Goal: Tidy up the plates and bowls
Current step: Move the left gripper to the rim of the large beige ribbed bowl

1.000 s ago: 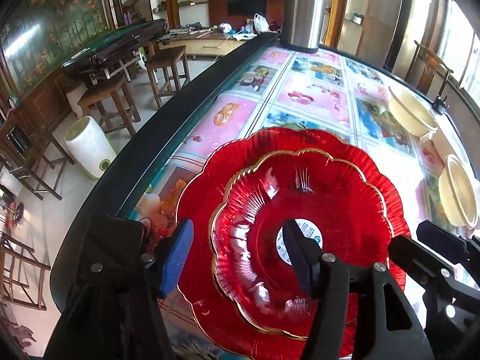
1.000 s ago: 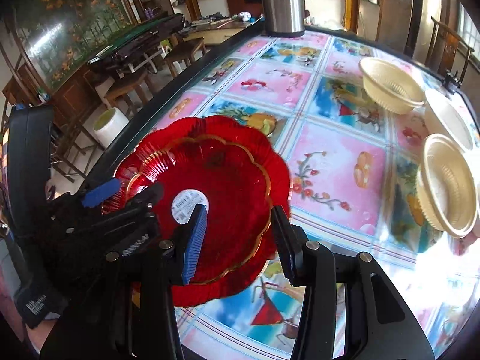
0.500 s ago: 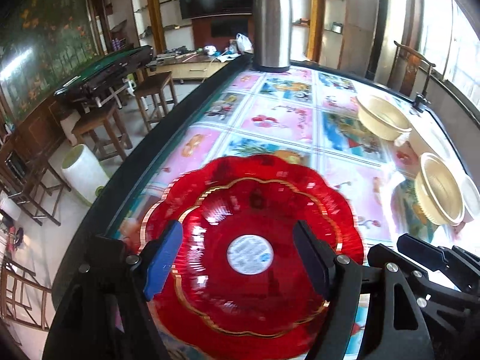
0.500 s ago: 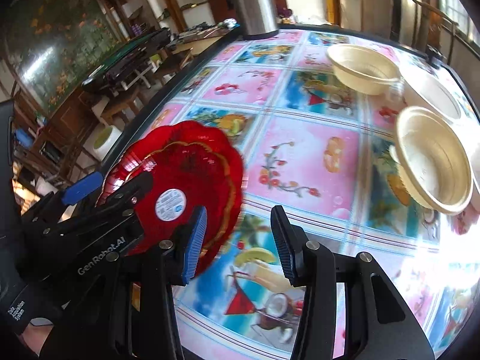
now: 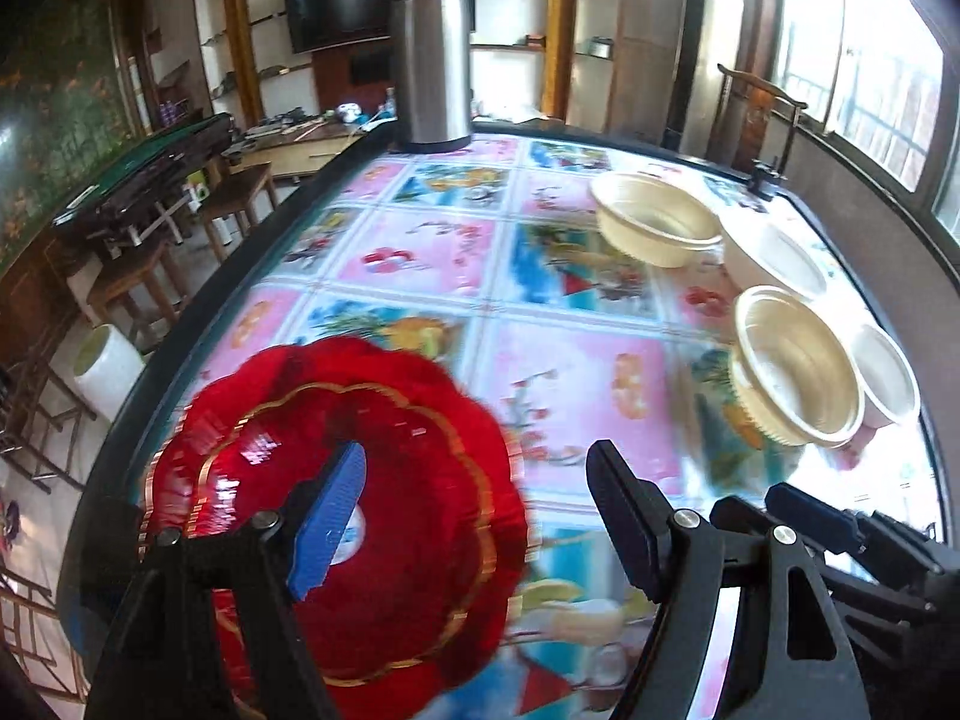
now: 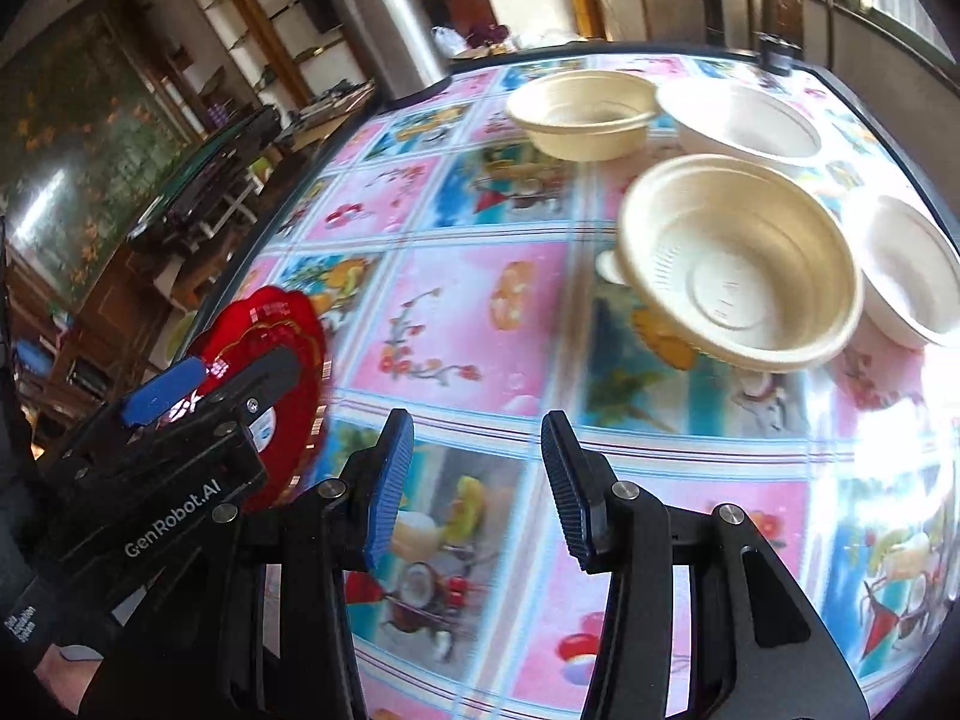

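Observation:
A stack of red scalloped plates with gold rims (image 5: 384, 468) lies near the table's left edge; it also shows in the right wrist view (image 6: 282, 330). My left gripper (image 5: 474, 516) is open and empty, hovering just above the table with its left finger over the plates. My right gripper (image 6: 477, 480) is open and empty above the tablecloth. Several cream bowls sit to the right: a near beige one (image 6: 738, 264) (image 5: 792, 366), a far beige one (image 6: 582, 114) (image 5: 654, 228), and white ones (image 6: 744, 126) (image 6: 912, 270).
A steel thermos flask (image 5: 429, 66) stands at the table's far end. The table (image 5: 576, 372) carries a colourful picture cloth and has a dark rim. Stools and a green-topped table (image 5: 138, 180) stand on the floor to the left.
Both grippers swung right, away from the red plates. The plates slid left in both views and the bowls came closer in the right wrist view. Both grippers stayed open.

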Available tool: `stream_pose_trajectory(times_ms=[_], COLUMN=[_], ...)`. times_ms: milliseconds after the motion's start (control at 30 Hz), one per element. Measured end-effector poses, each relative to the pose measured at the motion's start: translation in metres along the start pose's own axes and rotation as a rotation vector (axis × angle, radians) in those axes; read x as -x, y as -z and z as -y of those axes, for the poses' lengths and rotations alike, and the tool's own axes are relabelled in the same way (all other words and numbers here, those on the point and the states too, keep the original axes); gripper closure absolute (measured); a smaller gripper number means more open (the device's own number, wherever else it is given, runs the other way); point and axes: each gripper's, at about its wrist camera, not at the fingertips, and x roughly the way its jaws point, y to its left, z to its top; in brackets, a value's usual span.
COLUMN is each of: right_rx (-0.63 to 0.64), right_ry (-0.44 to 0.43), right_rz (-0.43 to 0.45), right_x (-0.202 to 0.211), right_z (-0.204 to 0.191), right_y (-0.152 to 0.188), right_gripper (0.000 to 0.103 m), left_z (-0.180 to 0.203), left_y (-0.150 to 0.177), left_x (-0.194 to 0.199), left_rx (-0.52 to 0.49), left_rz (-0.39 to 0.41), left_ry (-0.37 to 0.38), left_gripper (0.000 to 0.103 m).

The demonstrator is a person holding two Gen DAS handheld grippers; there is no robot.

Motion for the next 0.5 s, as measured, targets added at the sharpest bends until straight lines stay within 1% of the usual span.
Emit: stream_pose_trajectory(times_ms=[167,500], right_rx=[-0.066,-0.211], right_ry=[0.03,0.082], right_rz=[0.02,0.059], right_x=[0.013,0.036], right_z=[0.036,0.11], right_y=[0.003,0.002], right_gripper=[0.058,0.059], left_z=[0.033,0.085], left_y=[-0.008,-0.025], left_x=[-0.003,-0.021], left_rx=[-0.04,-0.073], left_rz=[0.004,-0.032], left_ry=[0.032,0.113], left_gripper=[0.027,0.027])
